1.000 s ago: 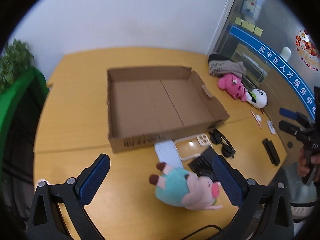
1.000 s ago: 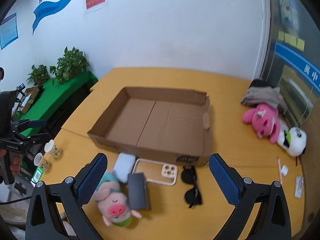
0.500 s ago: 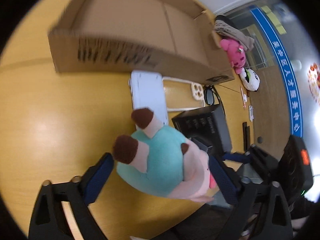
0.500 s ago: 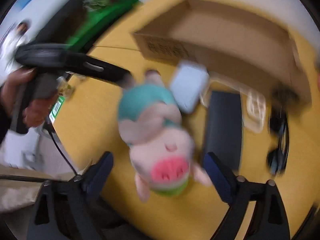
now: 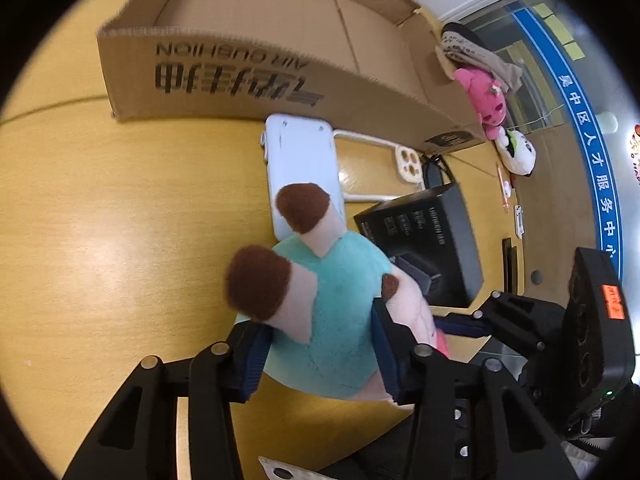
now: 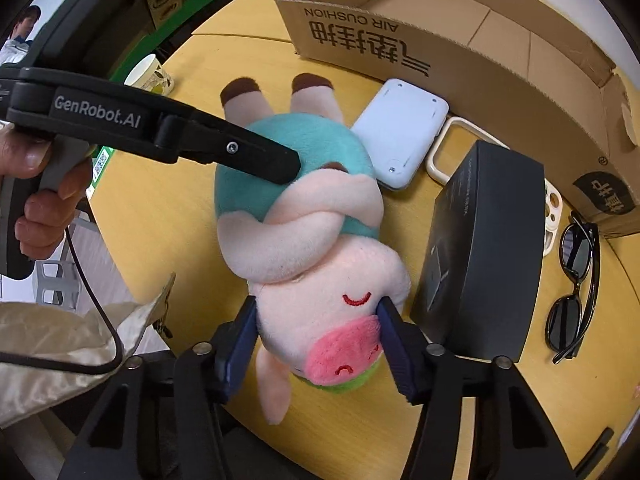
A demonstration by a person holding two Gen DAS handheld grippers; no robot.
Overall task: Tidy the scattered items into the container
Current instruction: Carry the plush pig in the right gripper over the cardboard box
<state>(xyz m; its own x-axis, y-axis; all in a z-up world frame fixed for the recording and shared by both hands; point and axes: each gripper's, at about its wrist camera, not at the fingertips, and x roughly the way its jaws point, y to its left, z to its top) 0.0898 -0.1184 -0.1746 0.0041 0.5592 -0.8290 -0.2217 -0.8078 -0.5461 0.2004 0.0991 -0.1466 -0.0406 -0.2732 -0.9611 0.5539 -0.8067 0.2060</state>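
A plush pig [image 6: 304,216] in a teal shirt lies on the wooden table [image 6: 168,216] in front of the open cardboard box [image 6: 460,28]. My left gripper [image 5: 320,344] is shut on the pig's teal body [image 5: 332,320]. My right gripper [image 6: 316,344] is shut on the pig's head. The left gripper also shows in the right wrist view [image 6: 280,164], pressing the teal body. Between pig and box lie a pale blue device [image 6: 400,136], a clear phone case [image 6: 448,148], a black box [image 6: 480,248] and sunglasses [image 6: 576,280].
A pink plush [image 5: 486,98], a panda plush [image 5: 518,152] and folded cloth [image 5: 476,54] lie at the table's far right. Small items [image 5: 510,248] lie near that edge. Paper cups [image 6: 150,76] stand beyond the table's left side.
Both grippers dropped from a high view over the table down to the pig and closed on it, left on the body, right on the head.
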